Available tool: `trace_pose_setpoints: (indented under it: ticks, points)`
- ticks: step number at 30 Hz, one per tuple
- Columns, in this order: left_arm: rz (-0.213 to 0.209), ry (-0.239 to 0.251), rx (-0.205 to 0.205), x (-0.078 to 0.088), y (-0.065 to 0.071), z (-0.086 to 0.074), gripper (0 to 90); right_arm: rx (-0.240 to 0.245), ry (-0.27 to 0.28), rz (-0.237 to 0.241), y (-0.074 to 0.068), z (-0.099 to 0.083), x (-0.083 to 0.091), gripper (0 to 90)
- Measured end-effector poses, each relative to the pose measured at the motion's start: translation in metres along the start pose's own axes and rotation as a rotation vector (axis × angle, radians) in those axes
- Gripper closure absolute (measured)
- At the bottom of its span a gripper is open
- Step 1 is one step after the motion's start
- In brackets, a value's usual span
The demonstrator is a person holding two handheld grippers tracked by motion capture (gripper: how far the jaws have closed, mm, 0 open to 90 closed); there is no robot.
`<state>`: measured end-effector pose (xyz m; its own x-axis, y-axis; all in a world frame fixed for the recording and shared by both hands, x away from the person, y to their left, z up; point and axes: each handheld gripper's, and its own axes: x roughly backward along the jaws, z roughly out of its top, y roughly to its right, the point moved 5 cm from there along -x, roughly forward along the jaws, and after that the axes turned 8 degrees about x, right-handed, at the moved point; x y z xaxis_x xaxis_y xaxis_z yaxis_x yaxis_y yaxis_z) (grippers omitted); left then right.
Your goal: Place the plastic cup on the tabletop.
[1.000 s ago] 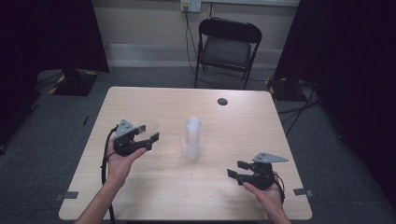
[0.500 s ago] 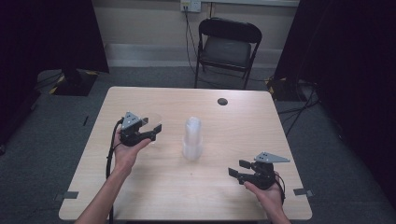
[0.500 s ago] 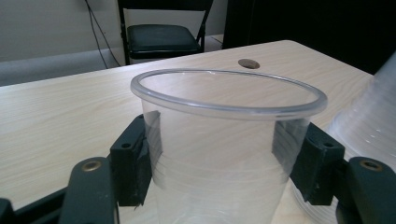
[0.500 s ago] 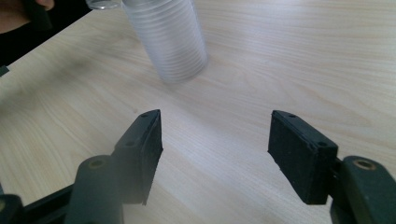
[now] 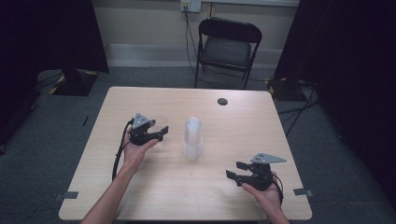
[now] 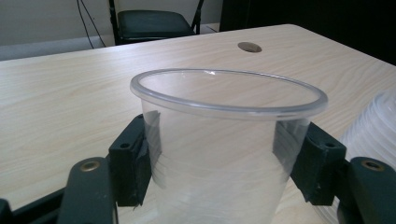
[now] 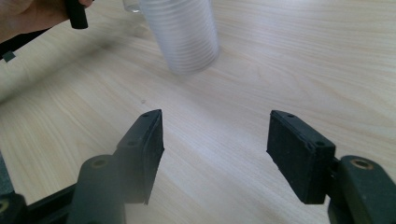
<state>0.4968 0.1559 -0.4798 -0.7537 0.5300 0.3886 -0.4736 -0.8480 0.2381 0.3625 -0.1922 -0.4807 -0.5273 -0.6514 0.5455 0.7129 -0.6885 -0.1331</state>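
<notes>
**Clear cup in my left grip, stack mid-table**

I see one clear plastic cup [image 6: 224,140] upright, rim up, its walls pinched between my left gripper [image 5: 156,133] pads. At its 3 o'clock in the high view stands the stack of clear cups [image 5: 192,139], upside down near the table's centre, just beside it.

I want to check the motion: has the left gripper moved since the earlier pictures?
Yes. The left gripper, its fingers around a clear cup, has come closer to the cup stack at the table's middle.
</notes>
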Motion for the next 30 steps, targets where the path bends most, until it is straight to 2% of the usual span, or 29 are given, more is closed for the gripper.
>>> trace_pose_setpoints:
  ticks: [9,15,16,19,22,30]
  points:
    - [0.012,-0.013,-0.008,-0.011,-0.001,-0.005,31.6,-0.002,-0.004,0.003,0.0,0.0,-0.001,36.1]
    - [0.014,-0.015,0.012,-0.016,-0.002,-0.008,30.6,-0.007,-0.002,0.004,0.001,0.0,0.0,36.3]
    - [0.017,-0.025,-0.002,-0.016,-0.003,-0.008,30.6,-0.007,-0.005,0.004,0.001,-0.001,0.0,36.3]
    - [0.017,-0.026,-0.006,-0.017,-0.003,-0.009,30.4,-0.007,-0.004,0.005,0.001,-0.001,0.0,36.2]
    - [0.017,-0.019,0.007,-0.018,-0.003,-0.009,29.7,-0.007,-0.004,0.006,0.001,-0.001,0.0,36.3]
    - [0.017,-0.054,-0.01,-0.02,-0.002,-0.013,29.1,-0.007,-0.008,0.003,0.0,-0.001,-0.001,36.3]
